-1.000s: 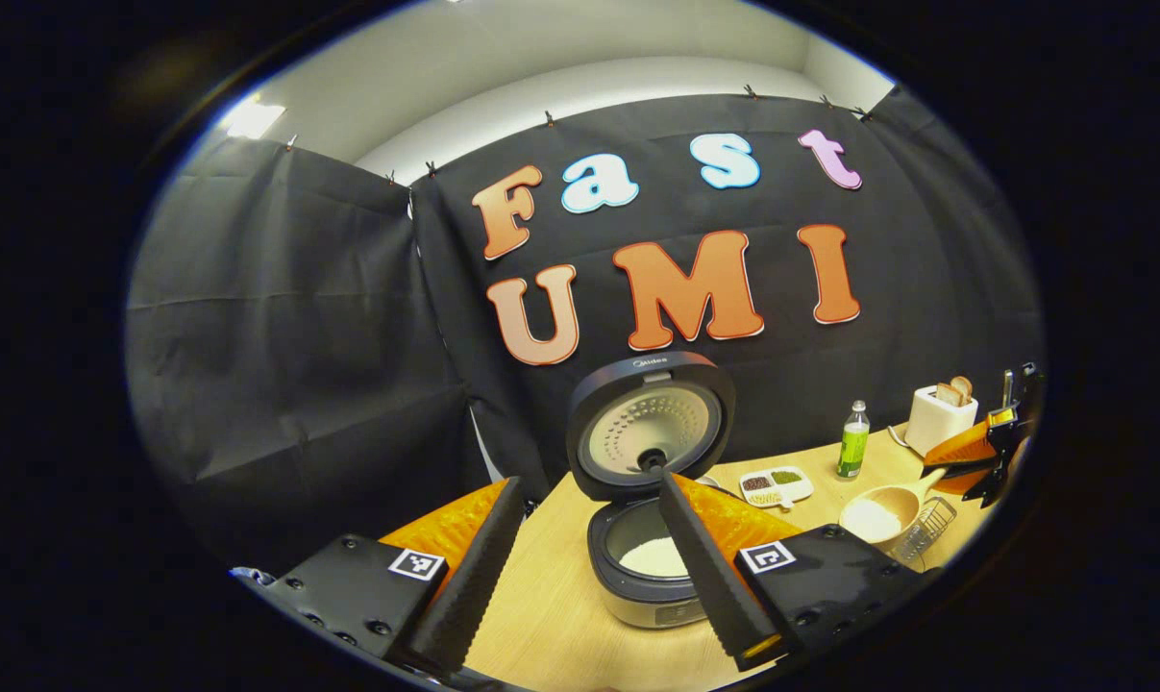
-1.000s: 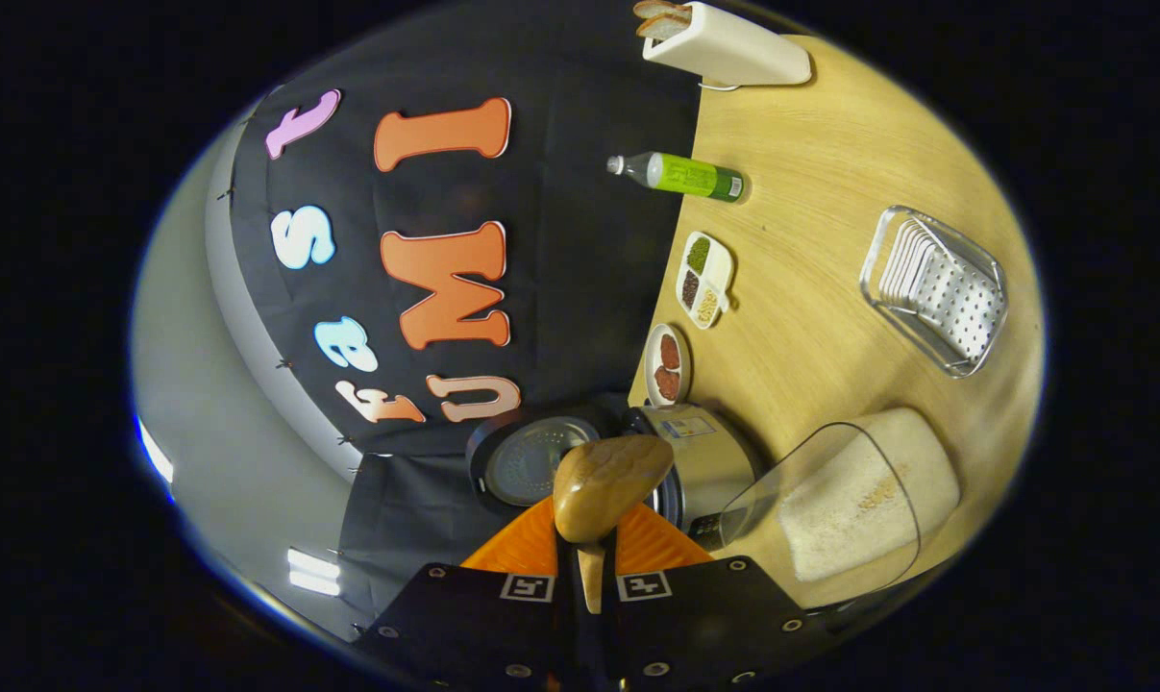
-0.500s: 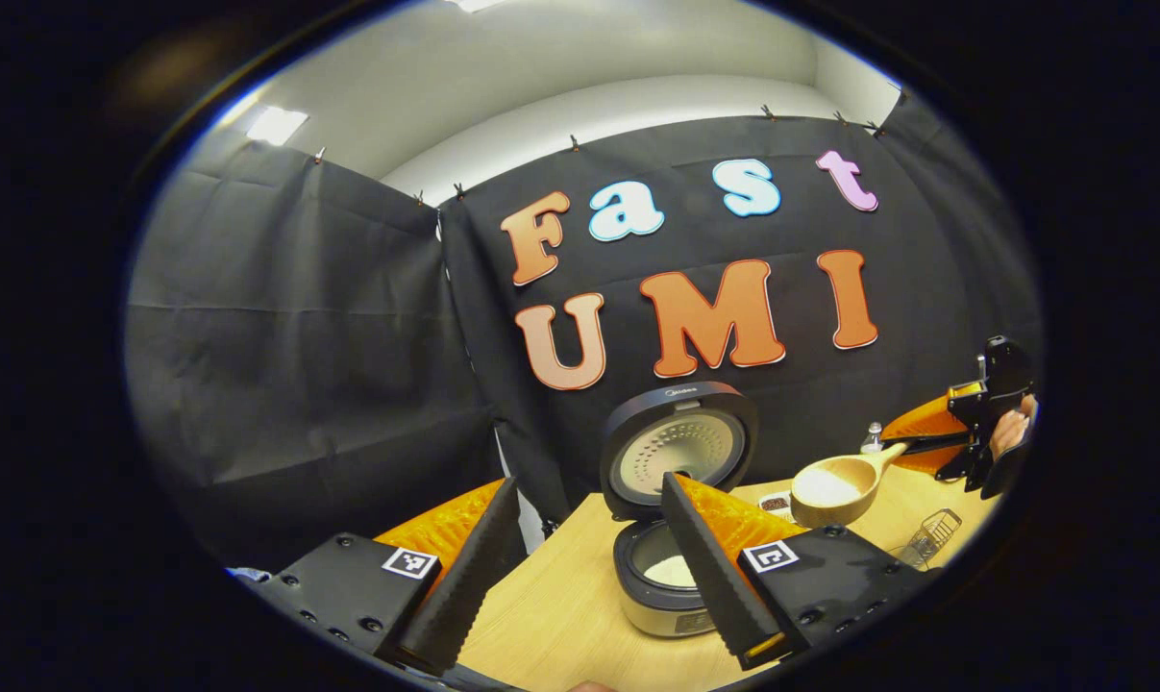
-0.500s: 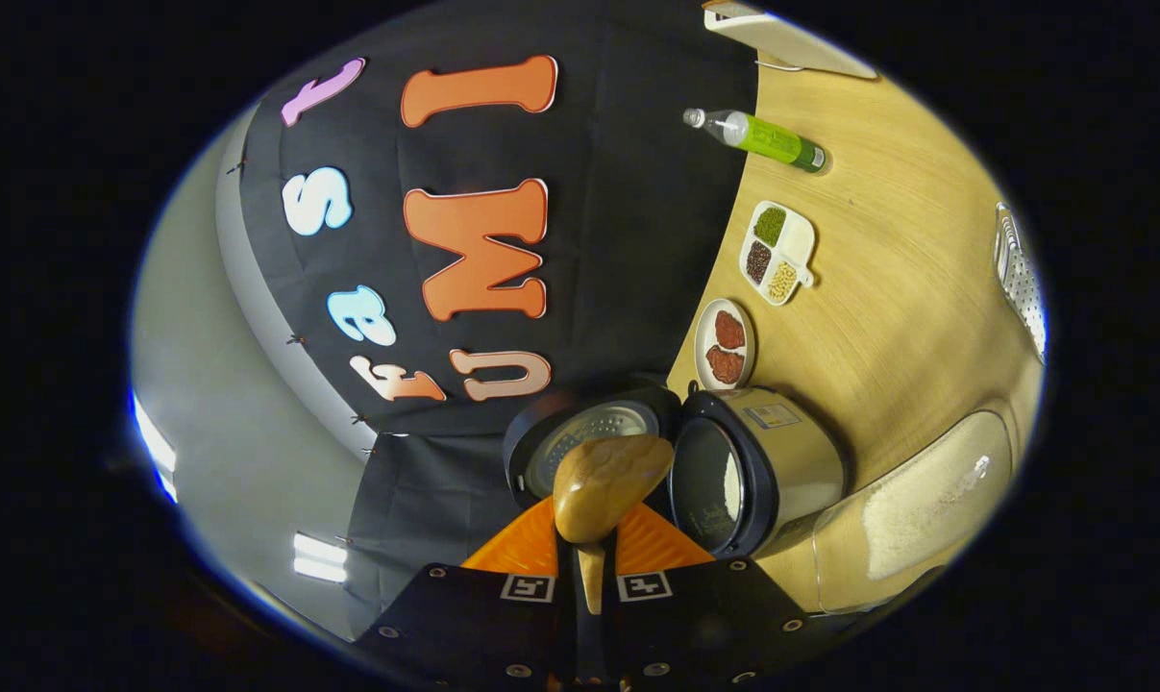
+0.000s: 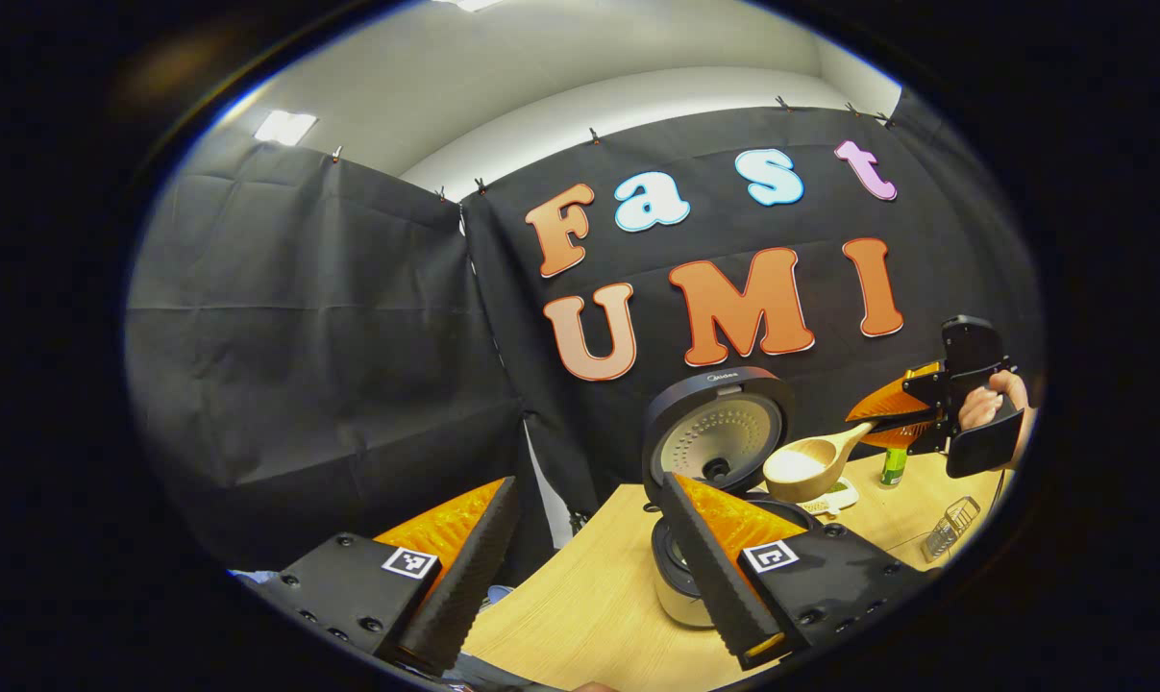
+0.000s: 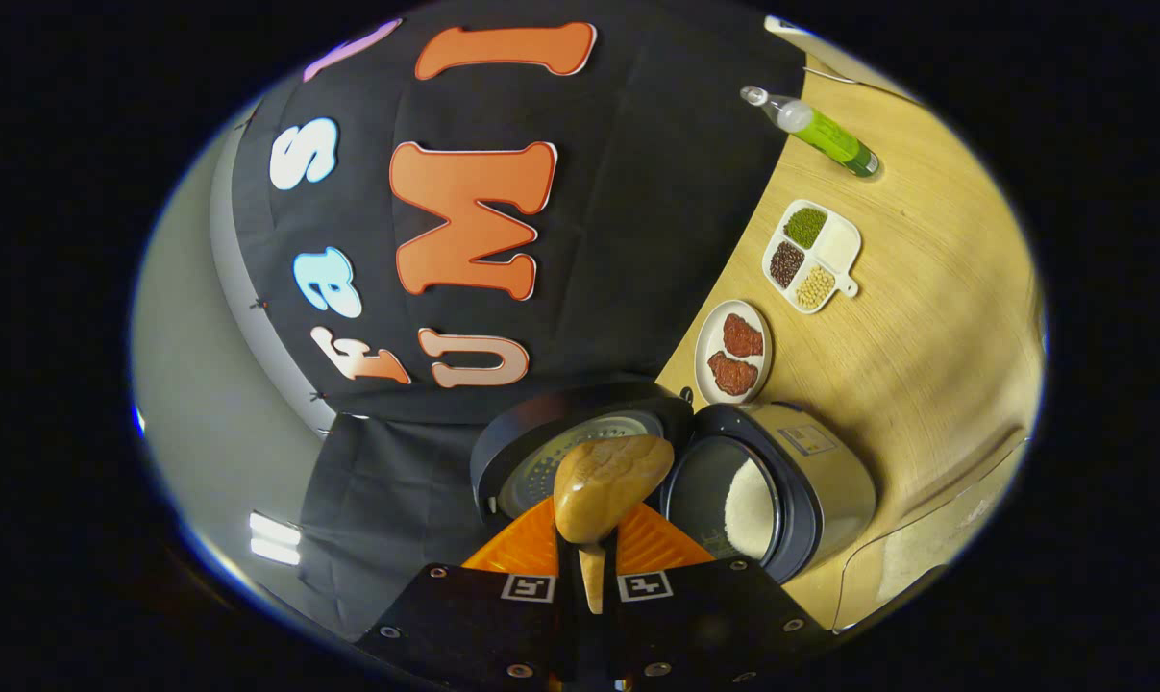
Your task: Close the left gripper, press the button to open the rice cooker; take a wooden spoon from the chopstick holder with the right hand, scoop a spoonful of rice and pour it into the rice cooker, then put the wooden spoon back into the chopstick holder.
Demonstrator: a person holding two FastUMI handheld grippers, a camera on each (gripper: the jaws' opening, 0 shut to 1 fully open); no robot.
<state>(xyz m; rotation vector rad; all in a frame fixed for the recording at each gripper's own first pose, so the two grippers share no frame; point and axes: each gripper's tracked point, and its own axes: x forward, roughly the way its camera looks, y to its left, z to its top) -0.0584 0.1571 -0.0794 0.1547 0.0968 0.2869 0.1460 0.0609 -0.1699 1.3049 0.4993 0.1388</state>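
At the far right of the left gripper view, the right gripper (image 5: 877,415) is clamped on the handle of the wooden spoon (image 5: 808,463), whose bowl carries a heap of white rice. The spoon's long axis runs from that gripper leftward and slightly down, so the bowl hangs just right of the raised lid and above the right rim of the rice cooker (image 5: 687,577), which stands open on the table (image 5: 580,615) with rice already inside its pot. In the right gripper view the right gripper (image 6: 591,567) has both fingers pressed on the spoon's handle, and the back of the wooden spoon (image 6: 610,485) sits before the lid, with the pot mouth of the rice cooker (image 6: 767,500) just to its right. The left gripper (image 5: 580,567) hangs with its fingers apart, holding nothing, nearer than the cooker. The pour likely turns on carrying the bowl a little further over the pot mouth, then rolling the handle about its long axis.
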